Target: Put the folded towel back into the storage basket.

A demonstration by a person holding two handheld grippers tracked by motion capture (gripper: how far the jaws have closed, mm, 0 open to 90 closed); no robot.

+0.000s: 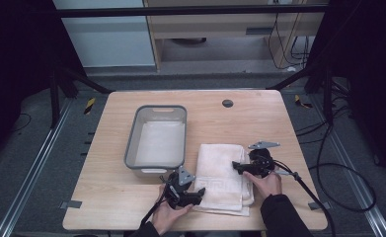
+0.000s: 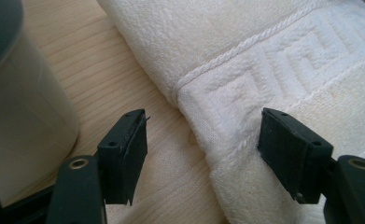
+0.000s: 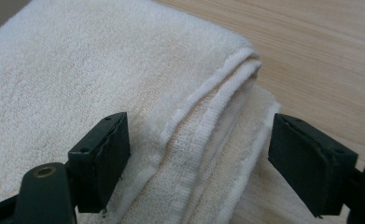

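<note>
Both pairs of jaws stand apart and clamp nothing, each straddling an edge of the folded white towel (image 1: pixel 223 175), which looks like the set-up for pinching it. The left gripper (image 2: pixel 203 154) brackets the towel's patterned near-left border; the right gripper (image 3: pixel 199 163) brackets the stacked layers on its right side. The towel lies flat on the counter (image 1: pixel 259 113), with the grey tub (image 1: pixel 157 137) just beside its left edge, probably where it will go.
</note>
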